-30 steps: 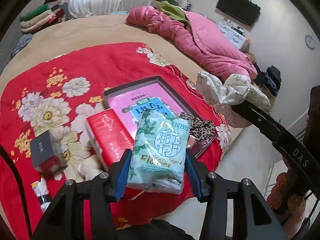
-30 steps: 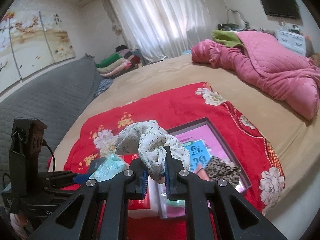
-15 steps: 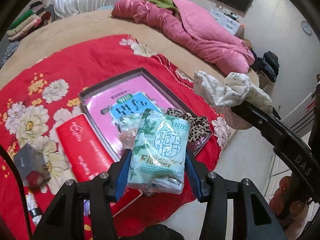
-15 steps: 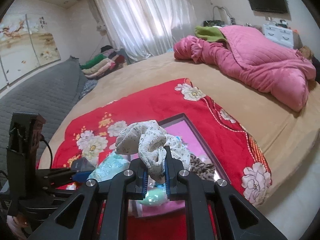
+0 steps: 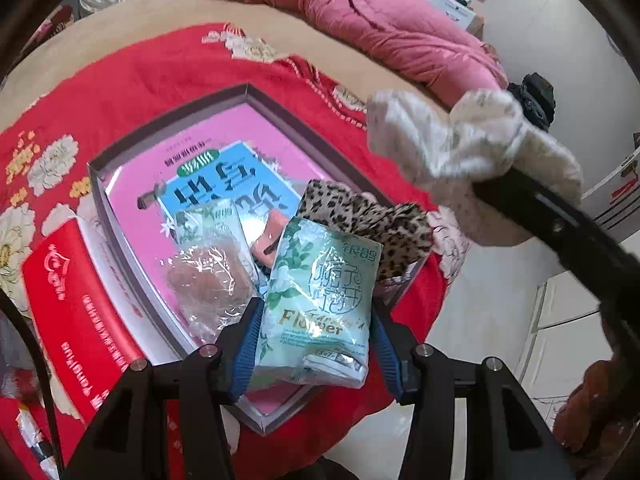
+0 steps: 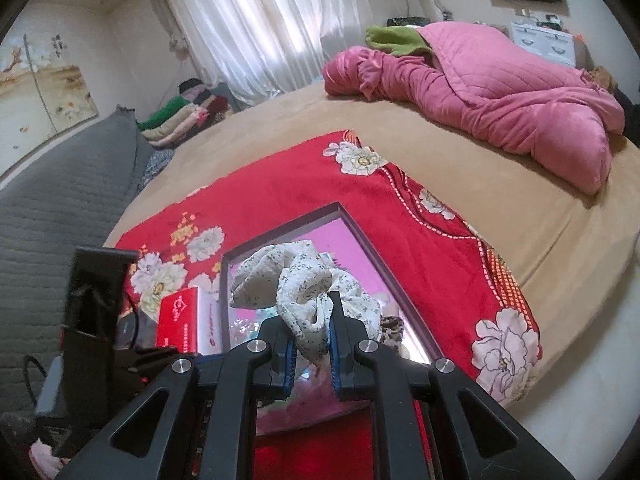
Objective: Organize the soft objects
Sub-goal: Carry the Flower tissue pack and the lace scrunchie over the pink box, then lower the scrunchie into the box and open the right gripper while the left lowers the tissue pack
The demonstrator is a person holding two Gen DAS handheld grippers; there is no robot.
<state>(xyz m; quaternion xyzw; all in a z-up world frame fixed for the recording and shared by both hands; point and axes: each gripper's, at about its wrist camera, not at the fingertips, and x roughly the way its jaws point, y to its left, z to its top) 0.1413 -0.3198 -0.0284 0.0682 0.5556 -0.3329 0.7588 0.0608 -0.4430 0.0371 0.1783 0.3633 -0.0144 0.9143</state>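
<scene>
My left gripper point(image 5: 316, 320) is shut on a pale green tissue pack point(image 5: 320, 300) printed "Flower", held above the near corner of a grey-rimmed box point(image 5: 96, 200) with a pink bottom. In the box lie a blue pack point(image 5: 224, 184), a clear plastic bag point(image 5: 208, 276) and a leopard-print cloth point(image 5: 368, 216). My right gripper point(image 6: 312, 316) is shut on a white floral cloth point(image 6: 304, 280), held above the same box point(image 6: 360, 232). That cloth point(image 5: 460, 148) also shows at the right of the left wrist view.
A red tissue pack point(image 5: 72, 292) lies left of the box on the red flowered blanket point(image 5: 140, 72). A pink quilt point(image 6: 500, 88) lies at the far side of the tan bed. Folded clothes point(image 6: 180, 116) are stacked by the curtain. White floor point(image 5: 500, 300) is to the right.
Both grippers have moved forward and right over the box, keeping hold of the tissue pack and the floral cloth. The box now lies directly under the tissue pack.
</scene>
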